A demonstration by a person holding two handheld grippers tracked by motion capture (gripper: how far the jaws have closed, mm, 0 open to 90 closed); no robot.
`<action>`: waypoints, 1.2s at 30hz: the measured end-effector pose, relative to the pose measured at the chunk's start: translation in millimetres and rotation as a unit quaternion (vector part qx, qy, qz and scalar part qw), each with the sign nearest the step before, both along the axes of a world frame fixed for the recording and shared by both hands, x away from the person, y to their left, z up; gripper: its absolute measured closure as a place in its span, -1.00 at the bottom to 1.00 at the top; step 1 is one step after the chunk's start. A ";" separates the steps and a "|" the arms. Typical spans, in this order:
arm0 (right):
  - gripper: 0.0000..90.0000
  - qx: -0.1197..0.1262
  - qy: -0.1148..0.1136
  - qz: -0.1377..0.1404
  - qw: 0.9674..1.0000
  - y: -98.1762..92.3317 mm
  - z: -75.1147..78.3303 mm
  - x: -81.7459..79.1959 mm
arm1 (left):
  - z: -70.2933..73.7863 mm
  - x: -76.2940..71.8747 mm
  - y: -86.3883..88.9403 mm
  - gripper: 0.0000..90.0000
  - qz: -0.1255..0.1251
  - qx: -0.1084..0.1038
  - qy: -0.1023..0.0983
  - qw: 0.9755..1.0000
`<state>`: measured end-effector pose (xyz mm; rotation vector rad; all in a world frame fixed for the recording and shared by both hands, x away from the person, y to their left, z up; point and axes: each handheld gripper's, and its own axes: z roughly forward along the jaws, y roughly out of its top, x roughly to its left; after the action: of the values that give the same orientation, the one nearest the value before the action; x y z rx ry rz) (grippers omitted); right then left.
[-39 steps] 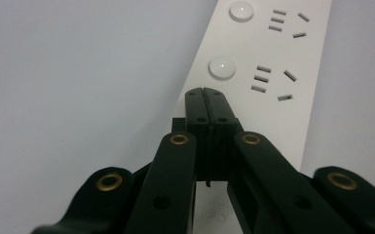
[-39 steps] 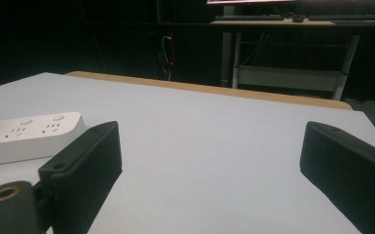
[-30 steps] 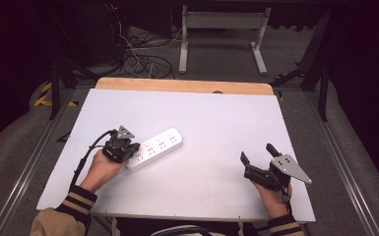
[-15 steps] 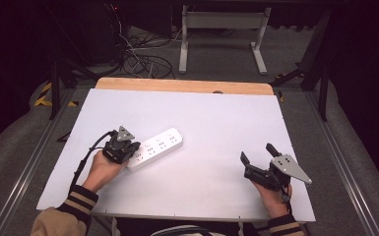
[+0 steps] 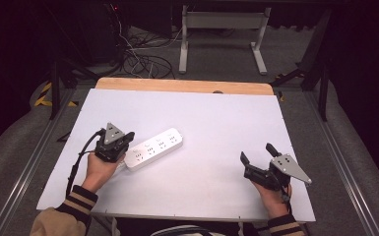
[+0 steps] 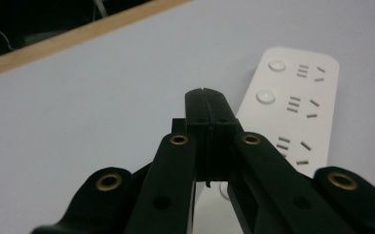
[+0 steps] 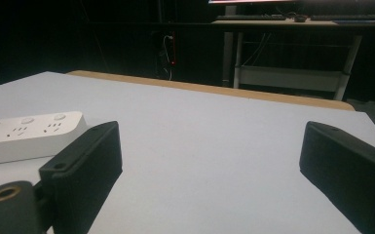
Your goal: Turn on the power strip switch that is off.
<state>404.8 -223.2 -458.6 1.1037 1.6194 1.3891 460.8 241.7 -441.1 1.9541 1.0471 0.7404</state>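
We cannot see the near end of the power strip (image 5: 154, 147) in the high view, where the left gripper (image 5: 123, 143) covers it. In the left gripper view the closed jaws hide that same end, and the strip's (image 6: 294, 105) socket markings are too small to read. In the right gripper view the strip (image 7: 27, 134) is cut off by the left edge.
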 end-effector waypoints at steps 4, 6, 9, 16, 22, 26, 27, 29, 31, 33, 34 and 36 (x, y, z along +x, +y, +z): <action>-0.80 0.000 0.000 0.000 1.000 -0.1 0.1 0.0 | 6.2 -9.1 6.8 1.00 0.017 -0.022 -0.049 0.998; -0.80 0.000 0.000 0.000 1.000 -0.3 0.2 0.0 | 9.5 -14.5 9.7 1.00 0.031 -0.029 -0.077 0.996; -0.80 0.000 0.000 0.000 1.000 0.0 0.2 0.2 | 14.6 -24.6 15.5 1.00 0.055 -0.043 -0.118 0.991; -0.80 0.001 0.000 0.000 1.000 0.3 0.3 0.7 | 21.2 -47.3 31.0 1.00 0.122 -0.074 -0.208 0.968; -0.80 0.002 0.003 0.001 1.000 1.4 0.1 1.0 | 22.1 -49.2 33.9 1.00 0.141 -0.074 -0.231 0.960; -0.80 0.002 0.002 0.000 1.000 1.0 0.0 1.0 | 21.4 -49.5 33.7 1.00 0.143 -0.071 -0.238 0.958; -0.80 0.001 0.001 0.001 1.000 0.8 0.0 1.0 | 20.8 -50.0 33.5 1.00 0.144 -0.070 -0.244 0.956; -0.80 0.001 0.001 0.000 1.000 0.7 0.0 1.1 | 20.4 -50.4 33.4 0.99 0.146 -0.069 -0.250 0.955; -0.80 0.001 0.002 0.001 1.000 1.0 0.0 1.0 | 19.8 -49.9 32.3 0.67 0.152 -0.064 -0.255 0.953; -0.80 0.001 0.002 0.001 1.000 1.1 0.0 1.0 | 18.3 -48.3 31.3 0.53 0.153 -0.056 -0.255 0.953; -0.80 0.000 0.001 0.001 1.000 1.0 0.1 1.0 | 16.2 -46.8 30.5 0.09 0.153 -0.054 -0.261 0.952; -0.80 0.000 0.001 0.001 1.000 0.9 0.1 0.9 | 14.0 -43.8 27.2 -0.24 0.175 -0.046 -0.266 0.947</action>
<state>405.7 -222.2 -458.5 1.1042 1.6212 1.3905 417.0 268.8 -427.1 1.3769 1.0673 1.3024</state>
